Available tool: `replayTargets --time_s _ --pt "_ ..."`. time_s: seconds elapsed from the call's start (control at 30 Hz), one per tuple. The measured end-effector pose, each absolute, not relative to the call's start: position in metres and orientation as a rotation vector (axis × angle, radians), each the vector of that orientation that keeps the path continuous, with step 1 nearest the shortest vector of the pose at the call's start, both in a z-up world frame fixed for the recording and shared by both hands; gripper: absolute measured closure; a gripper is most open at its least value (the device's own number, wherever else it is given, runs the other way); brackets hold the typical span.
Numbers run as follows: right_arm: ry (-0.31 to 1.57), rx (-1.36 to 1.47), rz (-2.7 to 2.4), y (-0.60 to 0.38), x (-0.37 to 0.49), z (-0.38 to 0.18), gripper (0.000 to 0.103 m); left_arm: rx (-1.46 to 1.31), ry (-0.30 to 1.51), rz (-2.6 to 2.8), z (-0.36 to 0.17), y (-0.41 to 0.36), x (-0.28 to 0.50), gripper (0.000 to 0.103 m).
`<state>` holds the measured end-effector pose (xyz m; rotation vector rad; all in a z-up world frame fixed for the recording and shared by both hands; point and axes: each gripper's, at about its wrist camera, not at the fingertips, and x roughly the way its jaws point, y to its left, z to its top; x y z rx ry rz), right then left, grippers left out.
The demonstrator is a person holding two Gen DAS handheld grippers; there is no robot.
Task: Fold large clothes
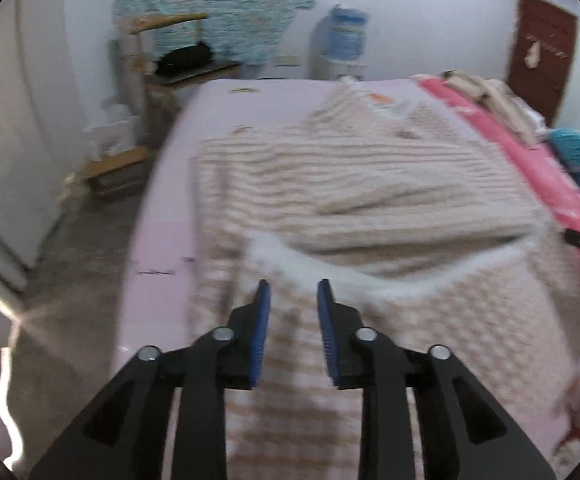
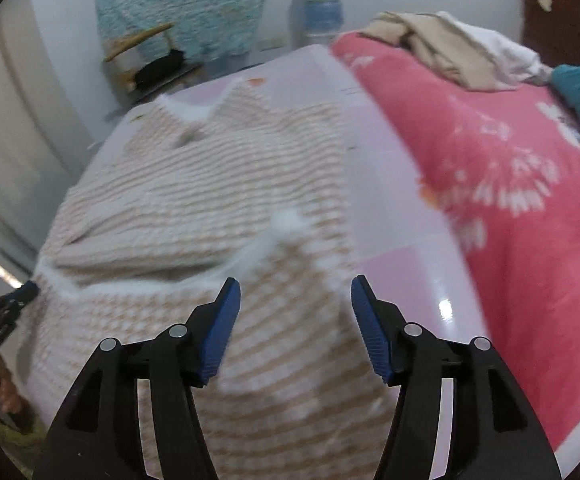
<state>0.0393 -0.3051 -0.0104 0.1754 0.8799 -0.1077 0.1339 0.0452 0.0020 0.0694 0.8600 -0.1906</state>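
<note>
The beige checked garment (image 1: pixel 370 200) lies on the bed (image 1: pixel 162 248), on its pale pink sheet, and one fold seems already made: an upper layer with a white fluffy edge is laid over the lower part, so the piece looks shorter but still wide and a little wrinkled. I judge that more folds and some smoothing are left. The left gripper (image 1: pixel 293 312) has its fingers a small way apart, with nothing between them; the cloth lies just below and ahead of the tips. The right gripper (image 2: pixel 295 312) stands clearly wider, also empty, above the near right part of the garment.
</note>
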Motion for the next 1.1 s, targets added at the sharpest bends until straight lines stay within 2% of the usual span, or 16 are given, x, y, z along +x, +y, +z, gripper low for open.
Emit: replayTargets --time_s 0.13,0.2,0.23,0.3,0.4,0.57,0.67,0.73,0.8,0.93,1.1 --pt "0.921 0.129 -0.120 -0.305 0.054 -0.026 0.049 0.126 0.880 -0.136 -0.008 0.049 0.146 0.076" --pt "0.947 0.131 -0.102 -0.305 0.060 -0.035 0.072 0.122 0.893 -0.136 -0.014 0.051 0.147 0.076" --pt "0.945 0.133 -0.103 -0.304 0.061 -0.037 0.075 0.113 0.896 -0.136 -0.015 0.054 0.147 0.081" --pt "0.928 0.123 -0.106 -0.302 0.060 -0.034 0.089 0.097 0.893 -0.139 -0.016 0.058 0.144 0.091" --pt "0.894 0.143 -0.112 -0.303 0.055 -0.027 0.093 0.087 0.850 -0.124 -0.010 0.062 0.138 0.094" --pt "0.881 0.128 -0.126 -0.301 0.058 -0.034 0.093 0.019 0.863 -0.083 -0.020 0.071 0.140 0.094" --pt "0.872 0.104 -0.138 -0.300 0.062 -0.040 0.090 0.007 0.858 -0.076 -0.029 0.071 0.141 0.094" --pt "0.885 0.112 -0.138 -0.303 0.062 -0.037 0.084 0.014 0.857 -0.079 -0.028 0.070 0.140 0.092" --pt "0.881 0.157 -0.129 -0.310 0.059 -0.032 0.071 -0.016 0.863 -0.098 -0.024 0.075 0.140 0.089" --pt "0.812 0.210 -0.088 -0.315 0.033 -0.003 0.053 -0.033 0.805 -0.082 0.001 0.084 0.127 0.082" --pt "0.798 0.130 0.089 -0.274 -0.008 0.023 0.051 -0.012 0.732 -0.310 0.037 0.065 0.085 0.082"
